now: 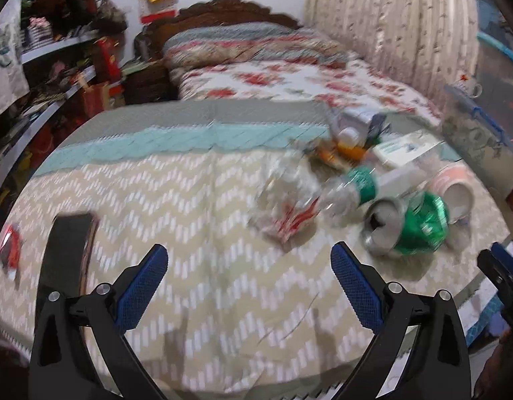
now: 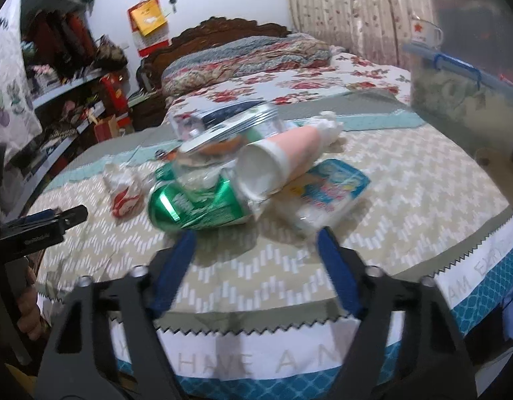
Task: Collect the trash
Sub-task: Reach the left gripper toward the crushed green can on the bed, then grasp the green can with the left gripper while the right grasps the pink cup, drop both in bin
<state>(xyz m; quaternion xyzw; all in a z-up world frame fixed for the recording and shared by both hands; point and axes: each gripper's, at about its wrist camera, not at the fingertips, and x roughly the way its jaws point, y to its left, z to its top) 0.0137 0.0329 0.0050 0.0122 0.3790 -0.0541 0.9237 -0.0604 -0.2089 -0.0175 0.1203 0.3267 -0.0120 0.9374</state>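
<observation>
- Left wrist view: the left gripper (image 1: 249,260) is hanging over the chevron-patterned blanket (image 1: 189,206) with its jaws spread wide and nothing between the blue pads (image 1: 141,286).
- The trash is lying ahead and to the right of those jaws, apart from them: a dented green can (image 1: 406,225) is sitting nearest, just beyond the right pad, with its open top facing the camera.
- A clear plastic bottle with a green label (image 1: 351,190) is lying just left of and beyond the can, and a crumpled red-and-white wrapper (image 1: 289,220) is resting left of the bottle.
- A pink paper cup (image 1: 454,193) is lying on its side right of the can, and more cartons and scraps, too blurred to name, are piling up further back.
- A dark phone (image 1: 71,250) is lying near the left, beside the left finger.
- The right gripper (image 1: 499,273) is showing at the right edge.
- Right wrist view: the right gripper (image 2: 256,236) is pointing at the heap with its jaws parted and gripping nothing.
- The green can (image 2: 199,205) is lying just beyond the left fingertip, ahead of the gap rather than inside it; I cannot tell whether the tip is touching it.
- The pink paper cup (image 2: 276,163) is lying behind the can, mouth toward the camera, and a blue-and-white packet (image 2: 326,193) is sitting just beyond the right fingertip.
- The red-and-white wrapper (image 2: 124,190) is lying left of the can.
- The left gripper (image 2: 46,223) is reaching in from the left edge, short of the trash.
</observation>
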